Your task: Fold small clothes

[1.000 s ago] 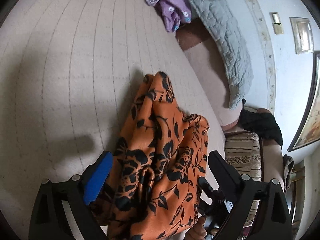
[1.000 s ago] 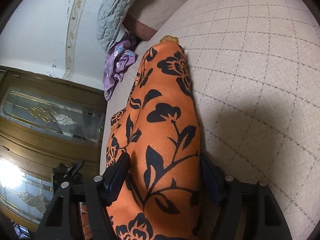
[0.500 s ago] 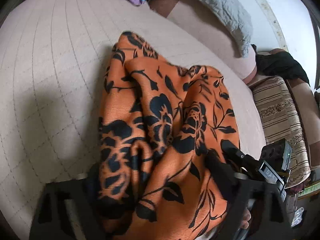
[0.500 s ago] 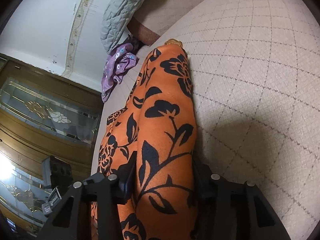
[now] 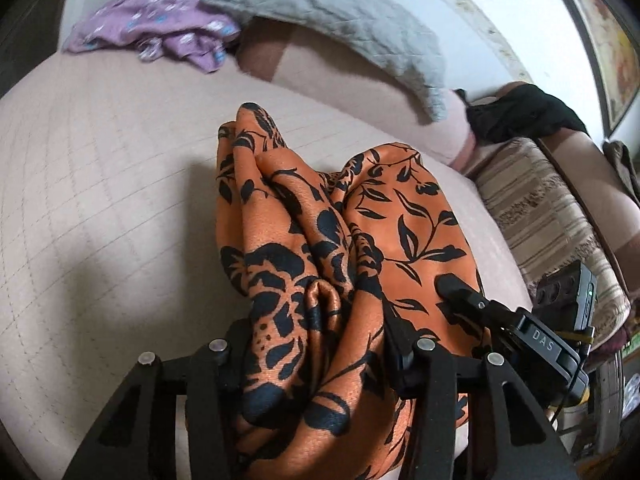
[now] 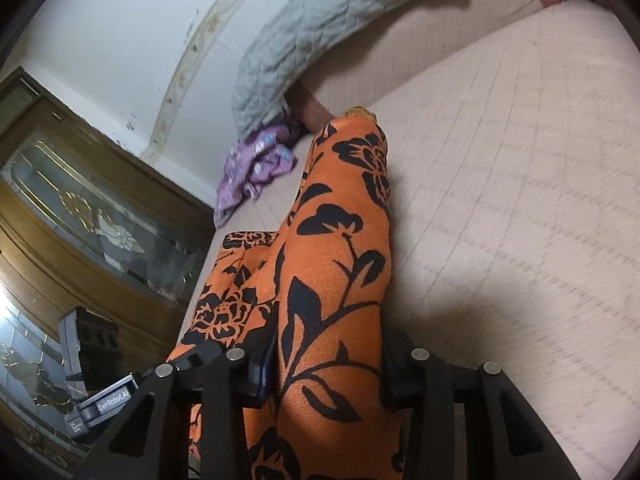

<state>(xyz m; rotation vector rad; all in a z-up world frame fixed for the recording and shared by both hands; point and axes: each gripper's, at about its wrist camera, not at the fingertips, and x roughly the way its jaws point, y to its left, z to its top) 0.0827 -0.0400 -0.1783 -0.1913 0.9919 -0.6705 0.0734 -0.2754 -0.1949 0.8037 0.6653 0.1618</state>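
Orange cloth printed with black flowers and leaves, the garment (image 5: 320,248) lies bunched on the pale quilted mattress (image 5: 100,200), and both claws are clenched on it. The left gripper (image 5: 320,344) has a thick gather of folds pinched between its black fingers, the fabric spilling forward in two humps. The right gripper (image 6: 320,364) is clamped on a long smooth stretch of the same garment (image 6: 340,260), which runs away from it toward the head of the bed. From the left wrist view the other gripper sits just beside it on the right, touching the cloth. A crumpled purple garment (image 5: 160,36) and a grey quilted blanket (image 5: 340,24) lie at the far end, well apart
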